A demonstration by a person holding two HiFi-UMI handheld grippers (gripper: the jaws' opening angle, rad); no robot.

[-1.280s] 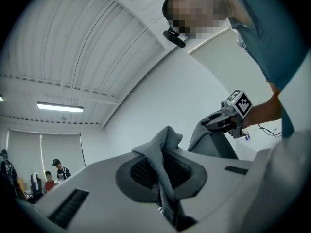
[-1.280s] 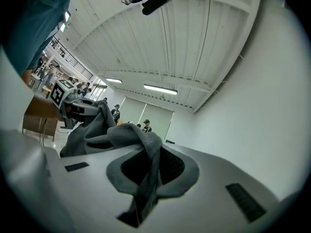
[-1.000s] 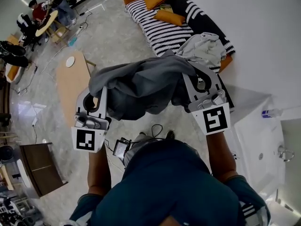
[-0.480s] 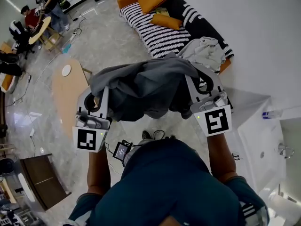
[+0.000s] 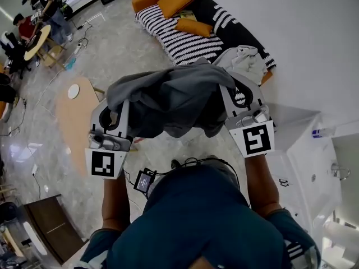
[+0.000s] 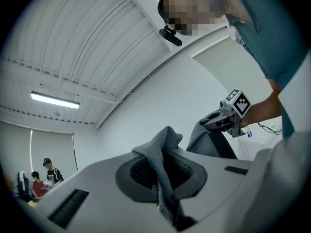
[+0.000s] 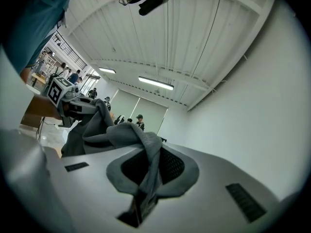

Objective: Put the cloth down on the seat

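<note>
From the head view, the dark grey heavy cloth (image 5: 168, 100) hangs in the air, spread between the left gripper (image 5: 118, 114) and the right gripper (image 5: 235, 91), its long axis running from one side to the other above the pale floor. The black-and-white striped sofa seat with orange cushions (image 5: 179, 41) lies ahead and slightly right, slanting along the white wall, so the right gripper is the nearer one. A light grey crumpled garment (image 5: 247, 58) covers the seat's near end; the bare stripes beyond it look like the open room. The pale wooden oval table (image 5: 73, 116) stands well apart on the left. In the left gripper view, the jaws are pressed together on a fold of cloth. The right gripper view shows the same pinch on the other end.
</note>
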